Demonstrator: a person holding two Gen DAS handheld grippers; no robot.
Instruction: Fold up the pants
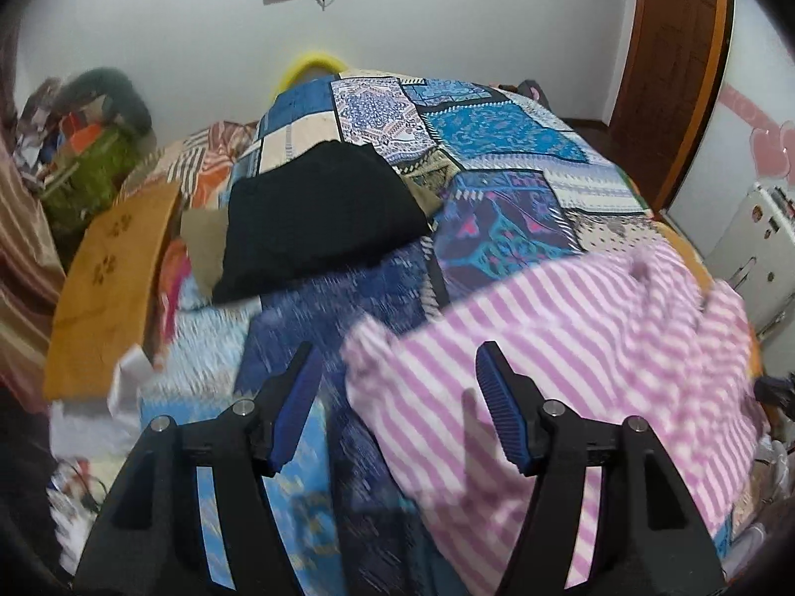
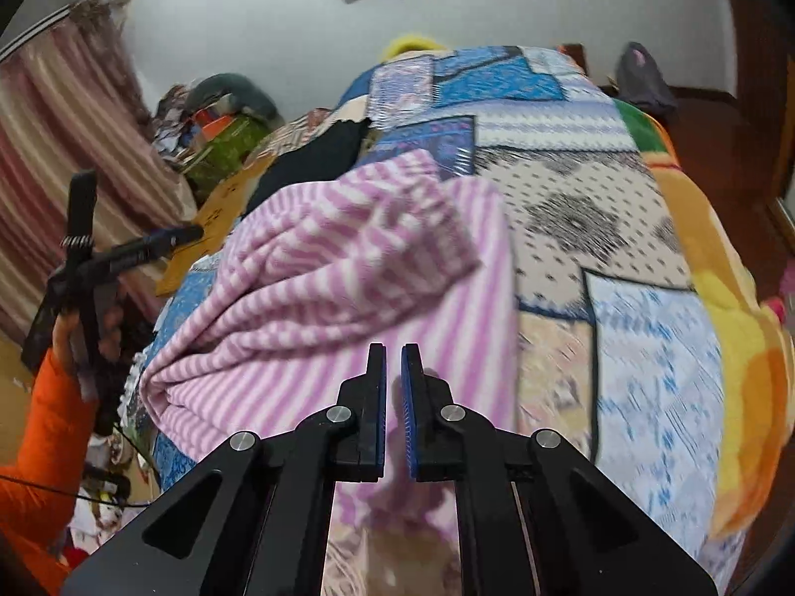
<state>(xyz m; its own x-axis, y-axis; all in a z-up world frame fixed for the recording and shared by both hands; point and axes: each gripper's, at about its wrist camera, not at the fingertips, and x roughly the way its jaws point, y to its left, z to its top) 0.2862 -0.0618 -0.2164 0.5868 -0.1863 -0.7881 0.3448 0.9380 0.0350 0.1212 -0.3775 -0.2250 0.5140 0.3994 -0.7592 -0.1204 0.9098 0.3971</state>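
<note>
The pink-and-white striped pants (image 1: 571, 347) lie rumpled on the patchwork bedspread (image 1: 472, 149). In the right wrist view the pants (image 2: 323, 288) are bunched with a fold on top. My left gripper (image 1: 395, 367) is open and empty, hovering above the pants' left edge. My right gripper (image 2: 393, 362) is nearly shut with a narrow gap; pink cloth shows between the pads lower down, but whether it is pinched is unclear. The left gripper also shows in the right wrist view (image 2: 129, 248), held by a hand in an orange sleeve.
A folded black garment (image 1: 318, 218) lies on the bed beyond the pants. An orange-brown board (image 1: 109, 278) and clutter sit left of the bed. A yellow-orange blanket (image 2: 720, 298) covers the bed's right side. A wooden door (image 1: 680, 74) stands at the far right.
</note>
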